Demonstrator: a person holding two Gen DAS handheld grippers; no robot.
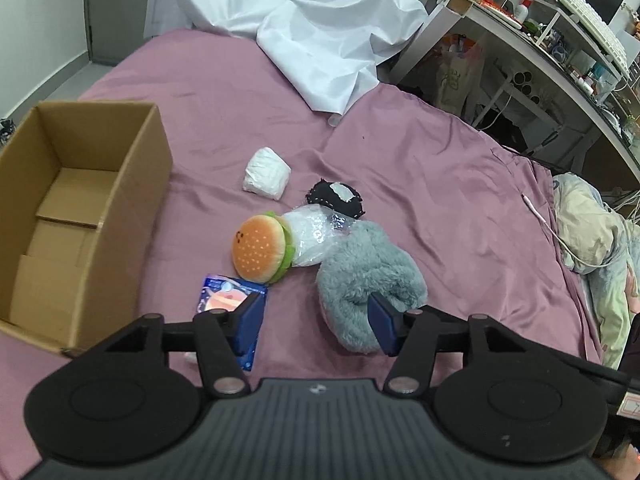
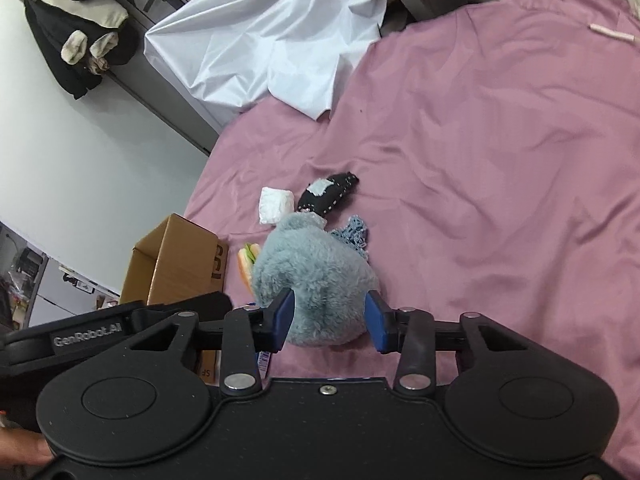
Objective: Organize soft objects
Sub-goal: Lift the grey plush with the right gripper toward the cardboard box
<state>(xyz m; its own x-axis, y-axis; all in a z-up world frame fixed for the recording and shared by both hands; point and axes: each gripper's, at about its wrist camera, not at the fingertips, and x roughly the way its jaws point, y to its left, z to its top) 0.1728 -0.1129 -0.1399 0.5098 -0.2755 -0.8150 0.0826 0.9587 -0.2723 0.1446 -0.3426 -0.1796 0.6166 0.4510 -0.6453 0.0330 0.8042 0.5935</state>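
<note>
As I go left to right across the purple bedsheet (image 1: 420,168), these are my notes:

Cardboard box (image 1: 80,208): sits at the far left with its flaps open and nothing visible inside; I judge it the place for the soft things.

Blue packet (image 1: 224,292): lies flat under my left finger, which I judge is above it, not on it.

My left gripper (image 1: 312,316): half-spread, holding nothing; its right pad is at the near edge of the grey plush slipper (image 1: 368,276), bare sheet between the pads.

Burger plush (image 1: 260,248): leans against a clear-wrapped bundle (image 1: 316,236), just left of the slipper.

White packet (image 1: 266,174) and black pouch (image 1: 336,198): farther back, close together.

My right gripper (image 2: 328,316): straddles the slipper's heel, fur bulging between the pads; whether they already press I cannot tell.

To do it well: I should close the right pads deep into the fur, not on the tips, and centre my left on one object before squeezing, so the burger is not dragged along.
</note>
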